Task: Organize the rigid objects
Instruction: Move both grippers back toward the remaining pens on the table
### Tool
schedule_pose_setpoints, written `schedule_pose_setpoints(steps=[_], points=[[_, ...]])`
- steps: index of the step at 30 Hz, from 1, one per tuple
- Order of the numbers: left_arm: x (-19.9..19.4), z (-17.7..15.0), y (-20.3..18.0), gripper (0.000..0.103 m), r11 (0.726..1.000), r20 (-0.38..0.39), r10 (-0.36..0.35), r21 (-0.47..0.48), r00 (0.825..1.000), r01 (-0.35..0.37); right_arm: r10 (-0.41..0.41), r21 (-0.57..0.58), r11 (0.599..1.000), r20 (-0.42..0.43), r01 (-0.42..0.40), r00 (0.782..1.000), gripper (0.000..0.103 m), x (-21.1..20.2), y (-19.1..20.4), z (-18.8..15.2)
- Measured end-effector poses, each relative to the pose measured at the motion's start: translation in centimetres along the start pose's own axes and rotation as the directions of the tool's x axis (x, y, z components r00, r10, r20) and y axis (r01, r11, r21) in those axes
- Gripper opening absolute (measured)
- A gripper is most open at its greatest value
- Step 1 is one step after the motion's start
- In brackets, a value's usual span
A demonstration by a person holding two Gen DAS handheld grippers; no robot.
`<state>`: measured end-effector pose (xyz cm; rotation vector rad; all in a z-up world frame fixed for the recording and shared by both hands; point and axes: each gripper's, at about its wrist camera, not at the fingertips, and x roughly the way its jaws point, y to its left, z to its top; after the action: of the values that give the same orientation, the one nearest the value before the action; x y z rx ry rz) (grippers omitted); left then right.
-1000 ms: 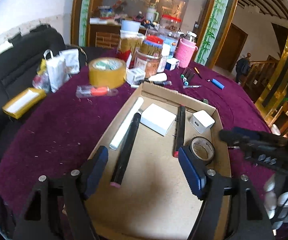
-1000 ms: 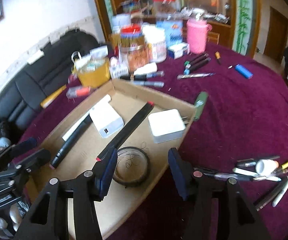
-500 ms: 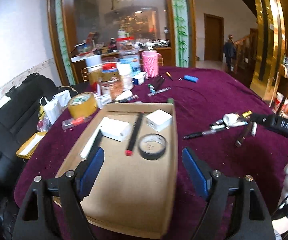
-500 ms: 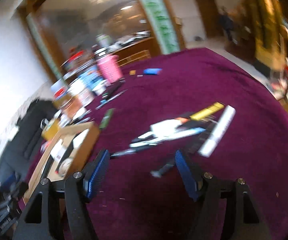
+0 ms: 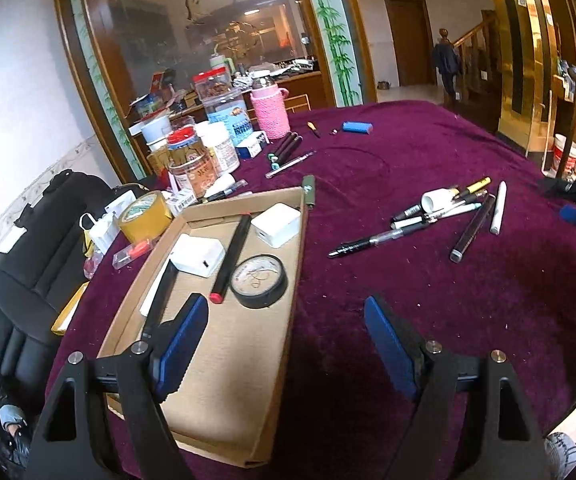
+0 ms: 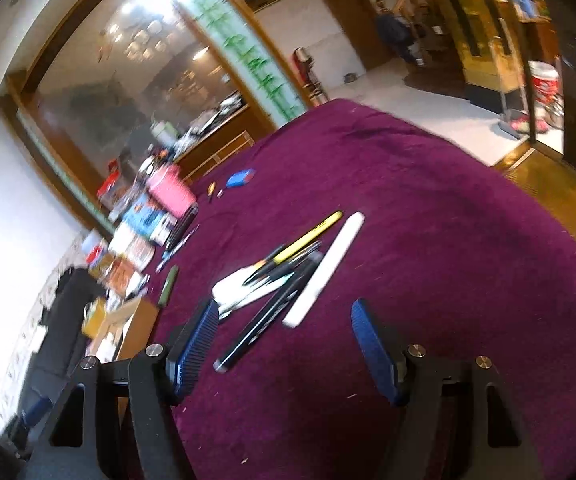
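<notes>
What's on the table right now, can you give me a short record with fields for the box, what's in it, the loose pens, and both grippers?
box: open cardboard tray on the purple tablecloth
in box: black tape roll, two white adapters, black pen with red end
loose pens: pile of pens on the cloth, right of the box
left gripper: open, empty, over the box's right edge
right gripper: open, empty, facing the pen pile

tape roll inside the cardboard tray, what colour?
Black tape roll, lying flat in the cardboard tray. Left wrist view shows it best.
</notes>
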<state>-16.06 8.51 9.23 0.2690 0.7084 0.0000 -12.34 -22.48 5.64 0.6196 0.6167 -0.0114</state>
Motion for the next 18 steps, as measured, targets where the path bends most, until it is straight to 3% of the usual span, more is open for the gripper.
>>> schedule_pose_setpoints(steps=[5, 9, 13, 18], points=[[1.0, -0.2, -1.2, 0.08, 1.0, -0.034, -0.014, 0.025, 0.999, 0.015, -0.047, 0.095, 0.995, 0.091, 0.039, 0.995, 0.074, -2.3, -3.9, 2.0], [2.3, -0.2, -2.0, 0.08, 0.998, -0.071, -0.048, 0.034, 0.996, 0.051, -0.105, 0.175, 0.982, 0.169, 0.075, 0.98, 0.081, -4.0, -6.2, 3.6], [3.9, -0.1, -2.5, 0.08, 0.991, -0.125, -0.134, 0.011, 0.983, 0.136, -0.118, 0.174, 0.981, 0.172, 0.088, 0.978, 0.081, -3.3, -6.4, 4.7], [6.4, 1.1, -4.0, 0.08, 0.969, -0.176, -0.244, -0.001, 0.954, 0.248, -0.128, 0.114, 0.987, 0.132, 0.113, 0.983, 0.082, 0.0, -5.8, 5.2]])
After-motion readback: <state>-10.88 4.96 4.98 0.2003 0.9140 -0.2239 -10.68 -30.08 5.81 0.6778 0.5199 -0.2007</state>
